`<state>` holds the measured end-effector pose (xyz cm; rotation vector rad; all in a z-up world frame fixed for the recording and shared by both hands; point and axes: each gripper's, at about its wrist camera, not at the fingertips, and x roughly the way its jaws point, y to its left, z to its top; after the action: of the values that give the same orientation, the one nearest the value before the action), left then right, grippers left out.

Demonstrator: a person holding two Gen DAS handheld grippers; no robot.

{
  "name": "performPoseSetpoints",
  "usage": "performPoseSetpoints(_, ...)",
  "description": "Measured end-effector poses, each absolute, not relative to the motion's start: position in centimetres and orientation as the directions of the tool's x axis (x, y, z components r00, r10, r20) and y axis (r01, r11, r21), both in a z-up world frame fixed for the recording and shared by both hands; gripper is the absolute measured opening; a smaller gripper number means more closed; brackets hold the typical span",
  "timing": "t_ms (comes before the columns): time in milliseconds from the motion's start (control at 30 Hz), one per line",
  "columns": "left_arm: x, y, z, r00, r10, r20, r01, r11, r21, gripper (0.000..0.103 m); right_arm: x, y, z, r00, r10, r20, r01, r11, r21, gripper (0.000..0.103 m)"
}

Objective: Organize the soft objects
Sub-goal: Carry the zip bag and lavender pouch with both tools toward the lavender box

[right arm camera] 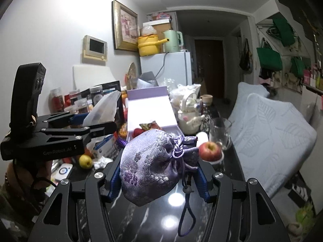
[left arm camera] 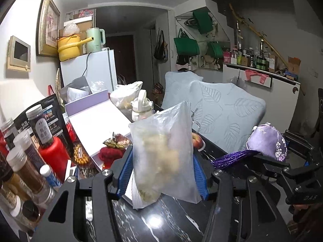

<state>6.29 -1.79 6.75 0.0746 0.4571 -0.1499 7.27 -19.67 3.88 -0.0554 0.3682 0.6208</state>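
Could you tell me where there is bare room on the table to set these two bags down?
The dark marble tabletop under both tools is bare, and the open lavender box has free floor. The jars are crowded.

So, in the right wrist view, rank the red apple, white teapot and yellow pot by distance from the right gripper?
1. Red apple, just ahead of the right gripper, to its right.
2. White teapot, mid-table.
3. Yellow pot, on the fridge, far back.
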Motion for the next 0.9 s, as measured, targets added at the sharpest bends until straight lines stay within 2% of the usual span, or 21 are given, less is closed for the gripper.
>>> performPoseSetpoints(600,16.2,2.0,8.7,0.916,-0.081,-0.393,0.113,0.992,0.059,0.054,17.5,-14.9,7.5,0.722,0.627,-0.292,-0.648,0.761,0.033,0.060)
performPoseSetpoints(900,21.4,4.9,8.9,0.927,-0.007,-0.375,0.031,0.998,0.058,0.054,23.3,-12.0,8.3,0.706,0.648,-0.285,-0.672,0.741,0.021,0.060)
